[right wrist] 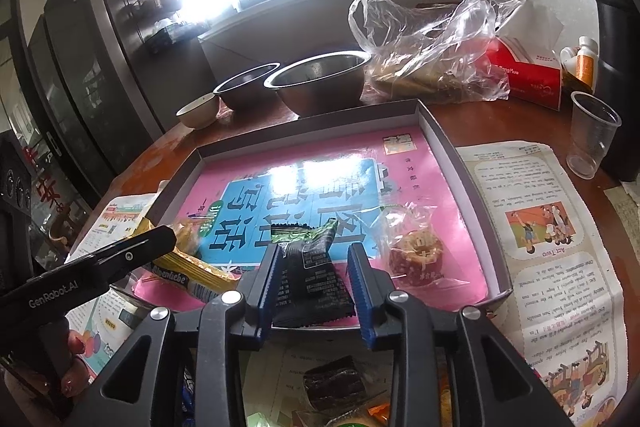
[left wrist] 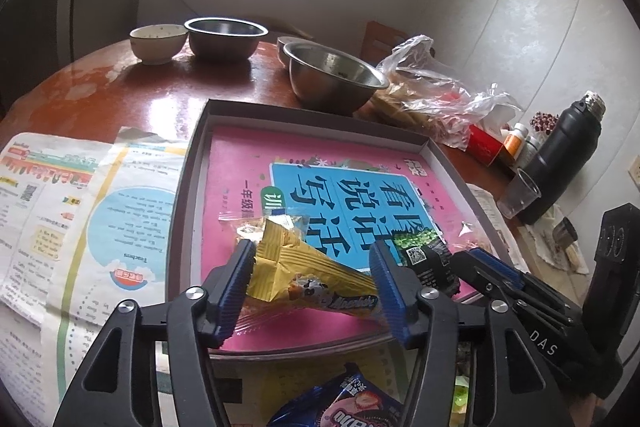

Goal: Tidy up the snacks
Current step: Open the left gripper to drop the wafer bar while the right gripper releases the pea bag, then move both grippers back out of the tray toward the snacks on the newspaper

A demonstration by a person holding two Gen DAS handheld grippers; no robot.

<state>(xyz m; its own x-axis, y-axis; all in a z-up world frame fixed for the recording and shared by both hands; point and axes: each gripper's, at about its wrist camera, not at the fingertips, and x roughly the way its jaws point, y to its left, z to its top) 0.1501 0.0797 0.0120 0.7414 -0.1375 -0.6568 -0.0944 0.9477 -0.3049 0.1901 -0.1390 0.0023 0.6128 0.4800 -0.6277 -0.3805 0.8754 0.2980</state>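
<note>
Reddish-brown lacquered wood makes up the round table (left wrist: 168, 83) that carries everything, with printed paper sheets (left wrist: 72, 195) spread along its near edge. On those sheets, toward the table's near edge, sits our shallow grey cardboard tray (right wrist: 448, 143) with a glossy pink and blue book cover (right wrist: 400, 179) lining its floor. Past the tray's far edge stand two steel bowls (right wrist: 320, 75), a small white bowl and a crumpled clear plastic bag (right wrist: 432, 47).

Inside the tray, along its near edge, lie three snacks. We have the long yellow foil candy pack (left wrist: 288, 263) at the near left corner, lying between the fingers of the left gripper (left wrist: 316, 287); its jaws stand well apart and neither pad presses the pack, so it looks set down. Beside it lies the black and green crinkled sachet (right wrist: 308, 279), between the fingers of the right gripper (right wrist: 316, 283), which stands narrow; the pads flank the sachet closely, yet we see no clear pinch. To its right rests a round reddish pastry in clear film (right wrist: 418, 255).

We judge all three light and soft: the foil is slippery and crumples, so we would take hold across the flat middle rather than the sealed ends; the pastry is fragile and wants a gentle grip on its film edge. More wrapped snacks (left wrist: 348, 407) wait on the paper before the tray.
</note>
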